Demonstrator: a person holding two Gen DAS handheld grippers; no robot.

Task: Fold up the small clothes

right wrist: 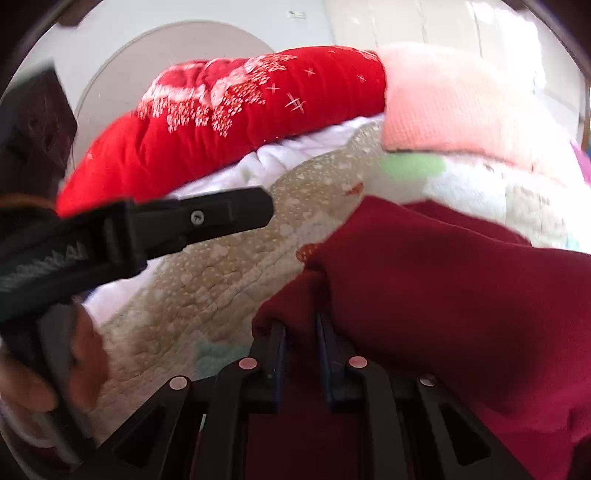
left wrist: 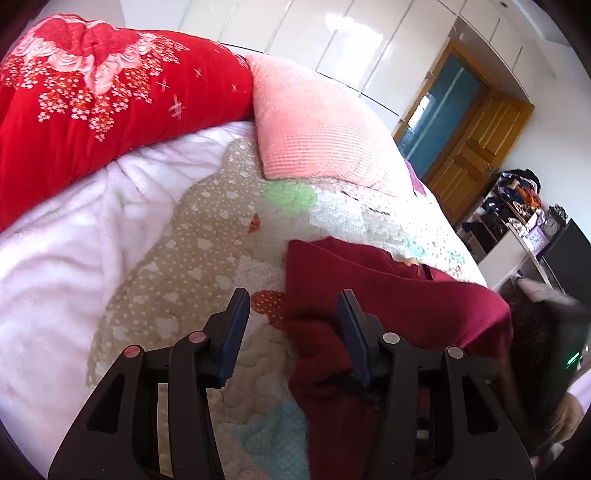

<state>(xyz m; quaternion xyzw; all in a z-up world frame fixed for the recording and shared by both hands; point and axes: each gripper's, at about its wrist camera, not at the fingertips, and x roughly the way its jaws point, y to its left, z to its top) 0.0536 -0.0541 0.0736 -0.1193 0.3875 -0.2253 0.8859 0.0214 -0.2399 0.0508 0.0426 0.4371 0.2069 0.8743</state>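
Note:
A dark red garment (left wrist: 399,295) lies crumpled on the patterned quilt (left wrist: 207,258) of a bed. In the left wrist view my left gripper (left wrist: 293,295) hovers over the garment's left edge, open. Its right finger (left wrist: 354,332) is above the cloth, its left finger (left wrist: 236,325) above bare quilt, and nothing is pinched. In the right wrist view my right gripper (right wrist: 300,321) has its jaws close together on a bunched fold at the edge of the garment (right wrist: 443,277). The left gripper's finger (right wrist: 221,216) reaches in from the left, held by a hand (right wrist: 48,380).
A red floral duvet (left wrist: 92,92) and a pink pillow (left wrist: 314,125) lie at the bed's far side. A white fleece blanket (left wrist: 55,277) is on the left. Beyond the bed are a wooden door (left wrist: 476,147), a cluttered shelf (left wrist: 517,206) and white wardrobe doors (left wrist: 332,33).

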